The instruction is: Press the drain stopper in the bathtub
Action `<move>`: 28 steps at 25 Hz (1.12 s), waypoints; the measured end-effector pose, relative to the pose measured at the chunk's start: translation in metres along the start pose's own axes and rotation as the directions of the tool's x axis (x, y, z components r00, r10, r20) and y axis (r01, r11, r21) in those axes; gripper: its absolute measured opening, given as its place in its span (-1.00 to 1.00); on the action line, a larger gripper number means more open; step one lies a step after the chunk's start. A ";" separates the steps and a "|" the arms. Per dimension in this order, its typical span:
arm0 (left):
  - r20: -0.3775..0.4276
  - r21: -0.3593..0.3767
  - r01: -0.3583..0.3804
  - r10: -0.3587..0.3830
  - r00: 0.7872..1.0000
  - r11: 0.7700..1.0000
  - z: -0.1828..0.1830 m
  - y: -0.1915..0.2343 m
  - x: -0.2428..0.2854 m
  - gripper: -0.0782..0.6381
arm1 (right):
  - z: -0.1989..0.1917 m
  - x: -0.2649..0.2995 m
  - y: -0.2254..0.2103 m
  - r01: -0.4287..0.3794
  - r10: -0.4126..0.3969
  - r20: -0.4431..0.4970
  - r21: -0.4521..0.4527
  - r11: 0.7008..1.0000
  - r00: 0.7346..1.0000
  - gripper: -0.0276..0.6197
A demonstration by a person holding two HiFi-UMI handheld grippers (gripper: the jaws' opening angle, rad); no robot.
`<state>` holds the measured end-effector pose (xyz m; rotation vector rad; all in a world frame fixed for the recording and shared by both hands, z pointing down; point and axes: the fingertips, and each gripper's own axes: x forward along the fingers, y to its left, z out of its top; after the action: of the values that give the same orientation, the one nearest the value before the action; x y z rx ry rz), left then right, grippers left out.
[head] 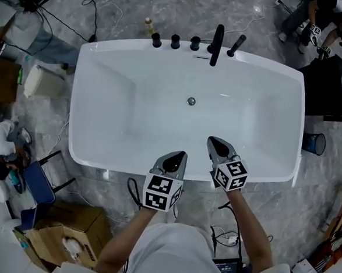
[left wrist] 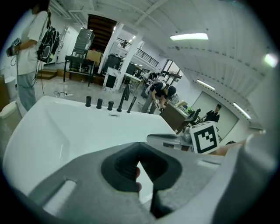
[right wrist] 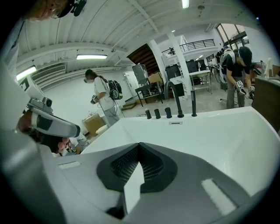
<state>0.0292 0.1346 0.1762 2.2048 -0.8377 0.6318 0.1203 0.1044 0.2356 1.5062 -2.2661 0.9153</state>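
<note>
Standing at the near rim of the white bathtub (head: pixel 111 108), the person holds the left gripper (head: pixel 179 158) and right gripper (head: pixel 216 145) pinched closed on nothing, so the job is just starting, and one must next reach down to push the drain stopper (head: pixel 191 101) in the tub's middle.

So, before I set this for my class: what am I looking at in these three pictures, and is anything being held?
There is no robot here. A person holds a two-jawed hand tool in each hand. The head view comes from a camera on the person's head, looking down. It shows the left gripper and right gripper reaching over the near rim of a white rectangular bathtub. The other two pictures come from cameras riding on each gripper. A small round metal drain stopper sits in the tub floor, and black taps line the far rim. Both pairs of jaws are shut and hold nothing.
</note>
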 end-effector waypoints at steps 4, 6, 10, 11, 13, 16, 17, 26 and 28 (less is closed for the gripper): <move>0.028 0.020 0.006 -0.007 1.000 1.000 0.018 -0.014 -0.027 -0.79 | 0.027 -0.026 0.030 -0.027 0.027 0.044 -0.004 1.000 0.999 -0.93; 0.036 0.042 0.015 -0.016 0.999 0.999 0.026 -0.026 -0.043 -0.78 | 0.043 -0.042 0.047 -0.040 0.040 0.068 -0.002 0.999 0.997 -0.93; 0.068 0.064 0.026 -0.030 0.997 0.998 0.043 -0.039 -0.074 -0.79 | 0.076 -0.072 0.076 -0.051 0.053 0.118 -0.017 0.999 0.992 -0.93; 0.078 0.064 0.027 -0.032 0.996 0.998 0.047 -0.041 -0.082 -0.79 | 0.083 -0.079 0.082 -0.051 0.053 0.129 -0.019 0.999 0.990 -0.93; 0.098 0.067 0.021 -0.027 0.995 0.998 0.054 -0.044 -0.098 -0.79 | 0.095 -0.093 0.093 -0.051 0.052 0.146 -0.010 0.999 0.988 -0.93; 0.130 0.056 0.009 -0.016 0.991 0.998 0.061 -0.051 -0.119 -0.79 | 0.107 -0.116 0.106 -0.059 0.051 0.153 0.046 0.997 0.987 -0.93; 0.141 0.049 0.007 -0.013 0.990 0.999 0.063 -0.053 -0.125 -0.79 | 0.111 -0.124 0.111 -0.064 0.053 0.158 0.066 0.996 0.986 -0.93; 0.215 0.015 0.003 -0.006 0.977 1.000 0.071 -0.076 -0.179 -0.79 | 0.136 -0.180 0.157 -0.104 0.076 0.211 0.125 0.987 0.975 -0.93; 0.225 0.005 0.005 -0.006 0.974 1.000 0.072 -0.077 -0.189 -0.79 | 0.139 -0.185 0.172 -0.119 0.090 0.223 0.124 0.985 0.971 -0.93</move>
<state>-0.0295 0.1969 -0.0230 2.3111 -0.9440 0.3856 0.0607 0.1954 -0.0315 1.6292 -2.5039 0.9979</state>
